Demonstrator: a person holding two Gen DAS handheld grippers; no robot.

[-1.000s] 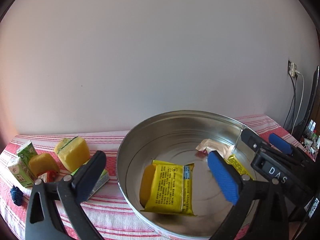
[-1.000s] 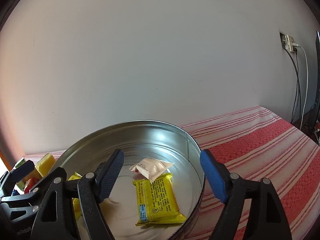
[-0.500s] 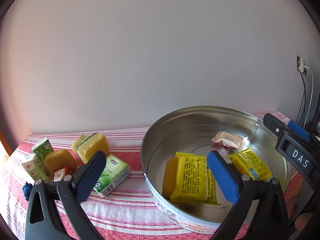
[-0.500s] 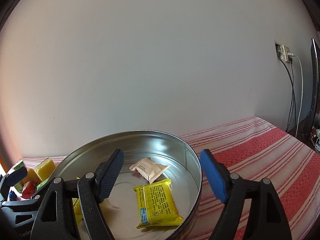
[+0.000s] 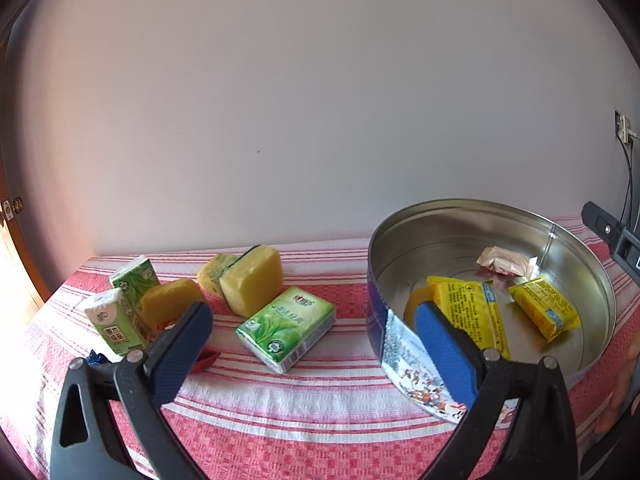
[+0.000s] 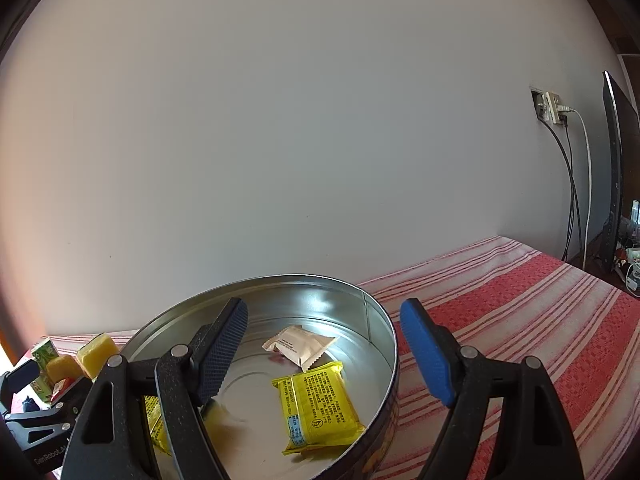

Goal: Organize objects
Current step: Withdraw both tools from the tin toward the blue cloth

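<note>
Your left gripper (image 5: 312, 344) hangs with its ribbed blue pads spread wide and bare. Between them, just ahead, a glossy green tissue pack (image 5: 286, 327) lies flat on the woven red-striped cloth (image 5: 320, 432). Past the left finger sit porous yellow sponges (image 5: 251, 280) and small green cartons (image 5: 116, 326). Your right gripper (image 6: 324, 354) is likewise parted, grasping nothing, straddling the wall of the round shiny metal tin (image 6: 378, 324), where crinkly yellow packets (image 6: 316, 408) and a pale sachet (image 6: 300, 344) rest.
</note>
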